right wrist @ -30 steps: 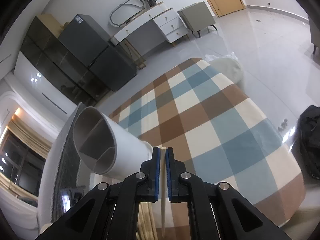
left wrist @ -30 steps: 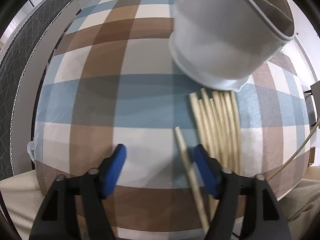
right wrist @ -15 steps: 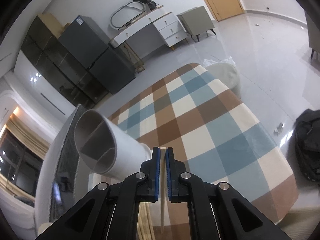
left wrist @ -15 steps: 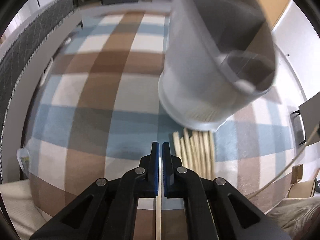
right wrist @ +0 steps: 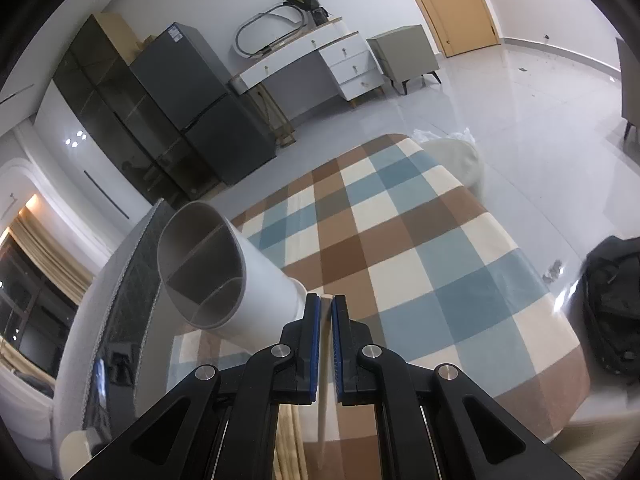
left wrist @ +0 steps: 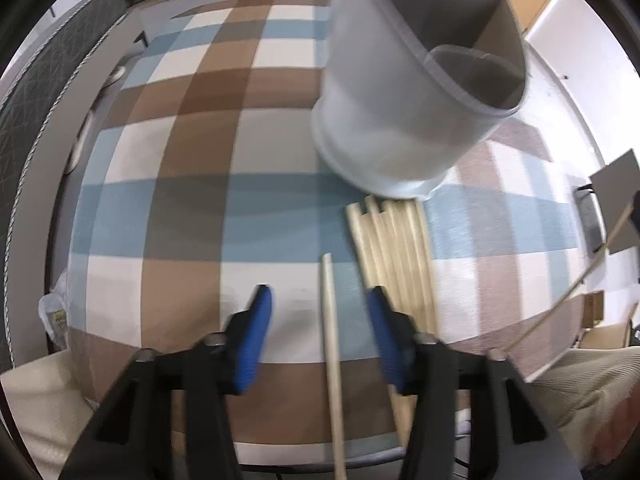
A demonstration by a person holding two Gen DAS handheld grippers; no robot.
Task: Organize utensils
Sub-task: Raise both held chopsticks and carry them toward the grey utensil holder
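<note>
A glossy grey floor (right wrist: 520,128), dark cabinets (right wrist: 132,120), a white dresser (right wrist: 316,64) and a wooden door (right wrist: 452,4).

Chopsticks (left wrist: 394,248): pale matt wood, smooth. Holder (left wrist: 404,92): white matt plastic, smooth. Bench cloth (left wrist: 192,168): checked woven fabric, matt. Left gripper (left wrist: 318,314): black matt plastic, blue rubbery pads (left wrist: 256,332). Floor (right wrist: 520,120): glossy tile.

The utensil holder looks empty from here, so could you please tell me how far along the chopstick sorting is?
Nothing looks done yet: the white utensil holder shows no chopsticks in the compartments visible. In hand: the right claw is shut on one chopstick; the left claw is open around a single chopstick on the checked tablecloth. Left: the chopstick bundle beside the holder.
</note>
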